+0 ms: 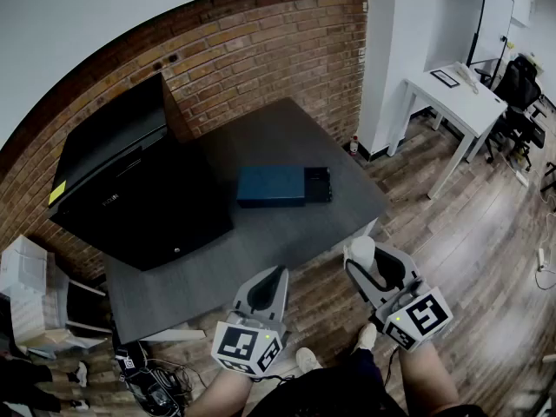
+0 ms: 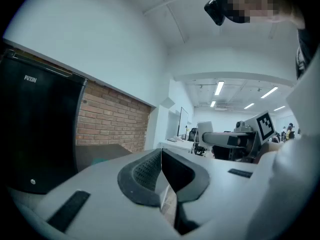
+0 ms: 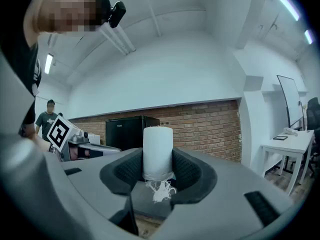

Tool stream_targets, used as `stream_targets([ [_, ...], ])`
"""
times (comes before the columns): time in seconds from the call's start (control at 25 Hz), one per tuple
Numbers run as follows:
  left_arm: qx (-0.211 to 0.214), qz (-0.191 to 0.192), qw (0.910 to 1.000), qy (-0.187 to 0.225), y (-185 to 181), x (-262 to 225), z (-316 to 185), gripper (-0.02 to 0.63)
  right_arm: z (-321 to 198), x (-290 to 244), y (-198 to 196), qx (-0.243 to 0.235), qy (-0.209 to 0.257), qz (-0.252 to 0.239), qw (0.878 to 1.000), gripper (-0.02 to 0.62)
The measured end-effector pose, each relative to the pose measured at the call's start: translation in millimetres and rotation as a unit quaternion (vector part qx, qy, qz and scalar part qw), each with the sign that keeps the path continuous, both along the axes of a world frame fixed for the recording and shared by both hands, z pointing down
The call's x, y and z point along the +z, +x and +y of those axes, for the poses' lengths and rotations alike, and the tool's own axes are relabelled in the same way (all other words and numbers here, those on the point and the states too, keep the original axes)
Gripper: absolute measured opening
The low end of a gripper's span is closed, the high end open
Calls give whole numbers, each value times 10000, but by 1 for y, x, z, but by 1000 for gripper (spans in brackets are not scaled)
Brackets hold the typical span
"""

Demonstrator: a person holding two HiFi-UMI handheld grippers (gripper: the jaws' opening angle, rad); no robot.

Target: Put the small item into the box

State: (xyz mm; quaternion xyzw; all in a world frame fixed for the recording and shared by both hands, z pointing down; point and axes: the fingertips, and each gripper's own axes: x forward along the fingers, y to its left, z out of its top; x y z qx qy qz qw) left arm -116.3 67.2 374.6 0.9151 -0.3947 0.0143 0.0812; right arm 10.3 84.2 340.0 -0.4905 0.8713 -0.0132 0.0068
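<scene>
Right gripper [image 3: 158, 170]: jaws spread wide and clamped on a white roll [image 3: 158, 149]. The roll stands upright between the dark ribbed pads [image 3: 186, 170], and both pads press its sides. Its top sticks up above the jaws, and loose white threads hang off its lower end. We see nothing else in that grip.

Left gripper [image 2: 161, 156]: jaws fully together, meeting along one thin line, nothing between them.

In the head view we have both grippers at the bottom of the frame, the left at lower centre and the right at lower right. They sit side by side but apart. The right one hangs off the near edge of the table [image 1: 287, 241], over the wood floor [image 1: 460, 224], with the roll at its tip. The left one's tips line up roughly with that edge in the frame.

Box [image 1: 271, 186]: teal, flat, lying on the dark grey table at frame centre. It has a black section [image 1: 318, 184] at its right end, and we can't tell what is in it. The roll is well apart from the box, to its lower right and not over the table.

A black cabinet [image 1: 130, 181] fills the left of the frame, against the brick wall [image 1: 261, 50] that curves across the top. A white desk [image 1: 456, 98] and a dark office chair [image 1: 521, 89] sit at the upper right. Cables [image 1: 148, 389] lie on the floor at the lower left.

In the right gripper view a person [image 3: 48, 118] stands at the far left, beyond the left gripper's marker cube.
</scene>
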Motion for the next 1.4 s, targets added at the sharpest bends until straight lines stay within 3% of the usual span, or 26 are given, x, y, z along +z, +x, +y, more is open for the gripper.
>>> stream_targets([
  [0.6, -83, -45, 10000, -9, 14, -6, 11, 34, 10, -8, 10, -243, 12, -55, 9997, 195],
  [1.4, -563, -153, 9983, -41, 107, -11, 9, 34, -8, -12, 104, -751, -94, -278, 9967, 195],
])
